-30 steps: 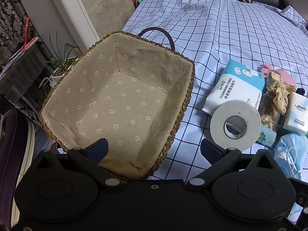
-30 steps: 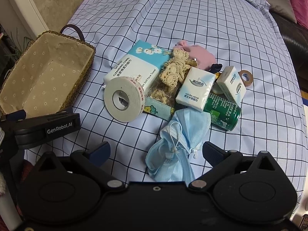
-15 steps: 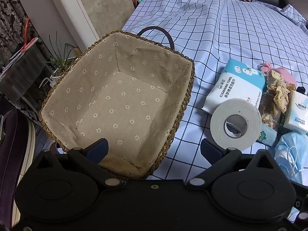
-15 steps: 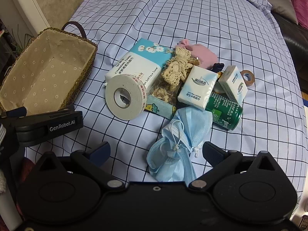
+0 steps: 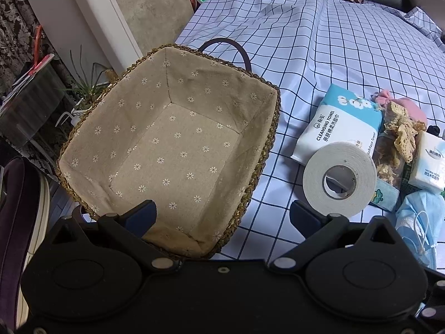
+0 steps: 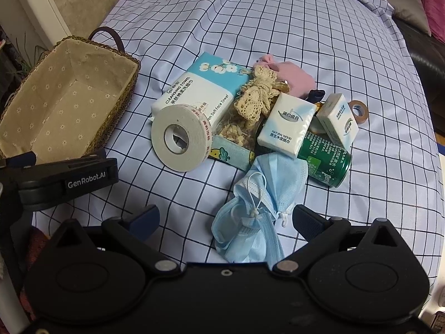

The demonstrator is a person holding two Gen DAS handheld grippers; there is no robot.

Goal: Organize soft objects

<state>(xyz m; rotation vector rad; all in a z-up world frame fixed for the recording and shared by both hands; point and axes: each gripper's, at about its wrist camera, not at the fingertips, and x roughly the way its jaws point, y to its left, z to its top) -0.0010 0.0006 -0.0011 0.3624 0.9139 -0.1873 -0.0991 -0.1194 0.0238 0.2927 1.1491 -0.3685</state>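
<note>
One basket. One cleansing-towel pack. Two tissue packs. Two tape rolls, large and small. One green can. One pink pouch. One lace bow. Blue face masks, number unclear.

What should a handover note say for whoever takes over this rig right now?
Left gripper: open, empty, hovering over the near edge of the basket.
Right gripper: open, empty, just above the blue face masks.
Basket holds nothing, so nothing is sorted yet.
Pile on the checked cloth: cleansing towel pack, two tissue packs, pink cloth, lace bow, plus hard items: big tape roll, green can, small tape roll.
Left to do: move the soft items into the basket; the masks look like the likely first pick.
</note>
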